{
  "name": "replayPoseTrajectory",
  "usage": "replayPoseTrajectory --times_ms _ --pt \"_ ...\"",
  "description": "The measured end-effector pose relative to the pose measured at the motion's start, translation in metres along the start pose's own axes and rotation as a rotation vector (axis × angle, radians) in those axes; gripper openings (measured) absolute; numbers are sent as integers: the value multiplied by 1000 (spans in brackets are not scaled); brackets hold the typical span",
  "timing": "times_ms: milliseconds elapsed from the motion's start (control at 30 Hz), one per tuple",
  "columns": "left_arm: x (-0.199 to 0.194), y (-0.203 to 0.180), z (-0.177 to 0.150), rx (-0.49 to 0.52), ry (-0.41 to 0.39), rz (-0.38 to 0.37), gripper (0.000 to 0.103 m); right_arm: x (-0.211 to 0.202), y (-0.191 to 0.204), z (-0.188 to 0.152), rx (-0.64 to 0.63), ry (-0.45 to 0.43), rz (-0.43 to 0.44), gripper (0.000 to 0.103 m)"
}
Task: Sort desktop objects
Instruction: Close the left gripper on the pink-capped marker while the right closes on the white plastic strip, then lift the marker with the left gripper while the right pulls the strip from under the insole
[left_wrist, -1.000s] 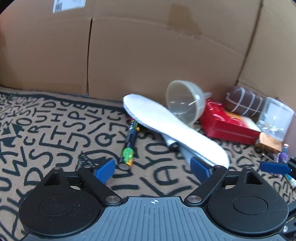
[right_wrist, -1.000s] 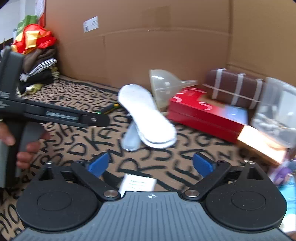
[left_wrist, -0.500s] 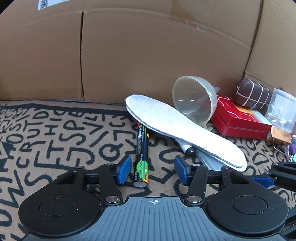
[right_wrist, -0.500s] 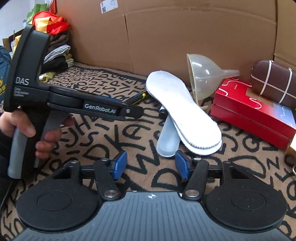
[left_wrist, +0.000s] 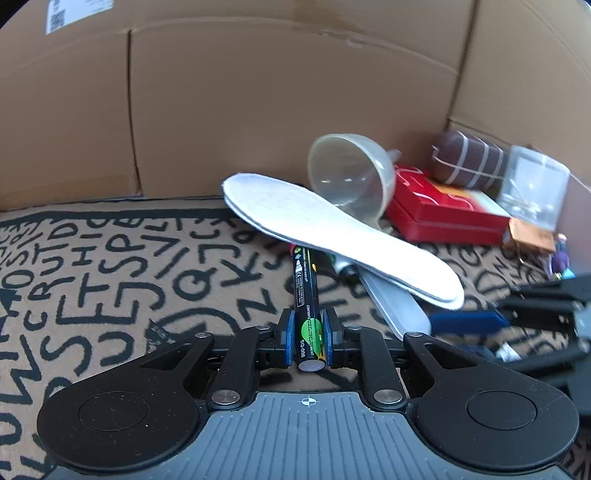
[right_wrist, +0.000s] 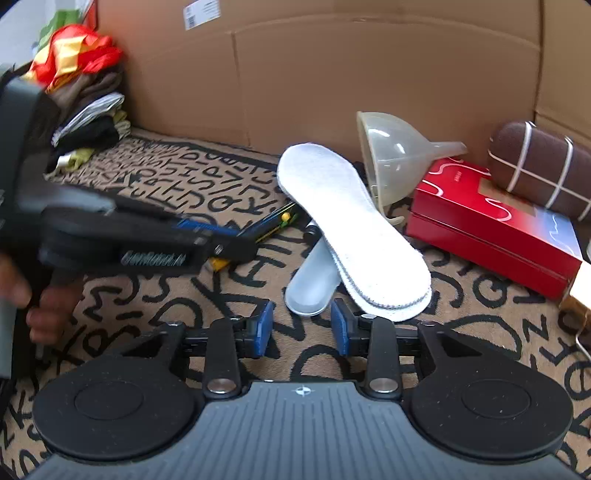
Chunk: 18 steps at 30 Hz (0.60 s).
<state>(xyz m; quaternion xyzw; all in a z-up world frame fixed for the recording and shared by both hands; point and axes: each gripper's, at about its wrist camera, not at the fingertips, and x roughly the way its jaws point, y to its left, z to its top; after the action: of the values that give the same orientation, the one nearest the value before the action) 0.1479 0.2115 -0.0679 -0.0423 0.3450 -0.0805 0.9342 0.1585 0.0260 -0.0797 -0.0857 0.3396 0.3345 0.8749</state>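
Pinching the black marker pen (left_wrist: 309, 325) near its butt end, my left gripper (left_wrist: 309, 341) sits low over the lettered mat (left_wrist: 110, 258); the pen's far end runs under the white insole (left_wrist: 332, 232). Further right my right gripper (right_wrist: 302, 326) stands partly spread, holding nothing, its pads flanking what looks like a grey case (right_wrist: 314, 280) under the insole, probably without touching.

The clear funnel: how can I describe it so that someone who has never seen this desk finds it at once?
Look at the cardboard wall behind the letter-patterned mat. In front of it, between the white insole and the red box, the funnel lies on its side, spout over the box. It is the only see-through cone there.
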Motion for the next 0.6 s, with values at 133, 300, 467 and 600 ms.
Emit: replayPoseTrajectory --times_ms 133,300,467,600 --pt "-1 -7 -4 25 2 -16 12 2 0 2 10 -5 -14 39" --pt "-1 -9 -6 31 -1 -10 12 7 1 3 7 -17 -31 39" --pt "-4 -14 -9 52 -5 7 12 7 0 2 3 -19 -42 35" --pt "-11 -20 -17 41 -10 24 12 0 -1 0 7 1 -38 34"
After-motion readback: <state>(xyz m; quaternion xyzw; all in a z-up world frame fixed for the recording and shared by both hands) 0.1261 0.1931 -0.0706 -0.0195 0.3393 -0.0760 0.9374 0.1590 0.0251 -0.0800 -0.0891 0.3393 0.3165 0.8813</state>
